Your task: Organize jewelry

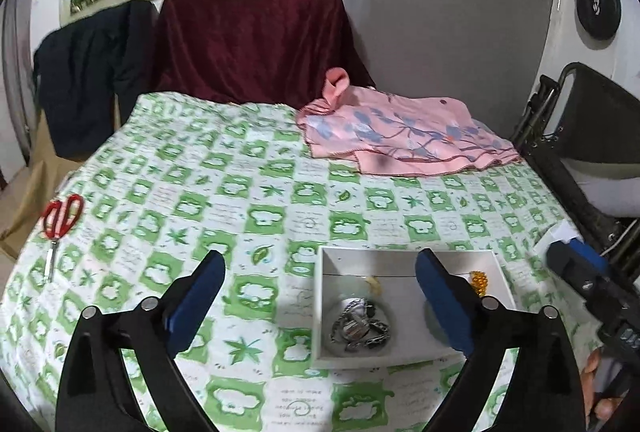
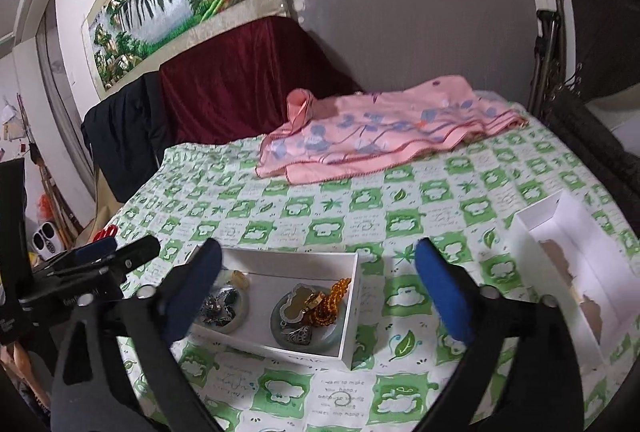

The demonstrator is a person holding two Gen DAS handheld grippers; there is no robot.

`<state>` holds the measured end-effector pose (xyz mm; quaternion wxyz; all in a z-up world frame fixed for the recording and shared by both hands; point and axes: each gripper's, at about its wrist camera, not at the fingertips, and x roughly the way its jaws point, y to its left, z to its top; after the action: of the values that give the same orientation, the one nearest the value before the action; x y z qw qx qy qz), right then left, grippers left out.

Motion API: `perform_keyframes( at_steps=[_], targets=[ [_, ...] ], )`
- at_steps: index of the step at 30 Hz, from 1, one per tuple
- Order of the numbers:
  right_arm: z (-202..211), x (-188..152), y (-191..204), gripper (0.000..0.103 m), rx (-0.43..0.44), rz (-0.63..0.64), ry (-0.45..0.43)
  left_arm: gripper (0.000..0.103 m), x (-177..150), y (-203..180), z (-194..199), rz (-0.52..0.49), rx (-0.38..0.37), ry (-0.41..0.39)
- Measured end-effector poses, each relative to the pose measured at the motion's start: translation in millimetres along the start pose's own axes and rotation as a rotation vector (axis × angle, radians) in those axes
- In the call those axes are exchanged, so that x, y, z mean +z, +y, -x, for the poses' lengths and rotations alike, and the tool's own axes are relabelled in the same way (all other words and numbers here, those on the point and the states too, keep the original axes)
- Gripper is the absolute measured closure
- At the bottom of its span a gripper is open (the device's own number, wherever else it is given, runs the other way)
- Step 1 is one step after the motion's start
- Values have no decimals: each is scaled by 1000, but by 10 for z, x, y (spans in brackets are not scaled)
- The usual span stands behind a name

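Note:
A white box [image 1: 326, 312] [image 2: 354, 296] sits on the green-and-white tablecloth and holds jewelry. Inside are a silver chain bundle [image 1: 360, 328] [image 2: 218, 306], amber beads [image 1: 478, 282] [image 2: 328, 302], a jade pendant [image 2: 298, 302], a silver ring [image 2: 298, 336] and a small pale piece [image 1: 374, 284]. My left gripper [image 1: 320, 300] is open and empty, its right finger over the box. My right gripper [image 2: 318, 292] is open and empty, straddling the box. Each gripper shows in the other's view, the right one [image 1: 576, 264] and the left one [image 2: 116, 252].
A second empty white box [image 2: 560, 248] with torn lining lies at the right. Red-handled scissors [image 1: 60, 228] lie at the left table edge. A pink flowered cloth [image 1: 400, 132] [image 2: 380, 136] lies at the back. A maroon-draped chair [image 1: 252, 40] stands behind; a black folding frame [image 1: 560, 136] stands right.

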<state>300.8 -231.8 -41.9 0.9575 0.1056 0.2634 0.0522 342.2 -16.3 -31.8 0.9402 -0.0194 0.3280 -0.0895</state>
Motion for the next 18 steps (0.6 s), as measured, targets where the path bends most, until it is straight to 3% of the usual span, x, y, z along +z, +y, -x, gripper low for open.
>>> perform_keyframes(
  at_steps=[9,18],
  targets=[
    [204,-105,10,7,-74,-15,-34,6,-187,-120,226,-62,106,-54],
    [371,-379,126,7,-151,45,-27,6,-368,-105,431,-49,145,-88]
  ],
)
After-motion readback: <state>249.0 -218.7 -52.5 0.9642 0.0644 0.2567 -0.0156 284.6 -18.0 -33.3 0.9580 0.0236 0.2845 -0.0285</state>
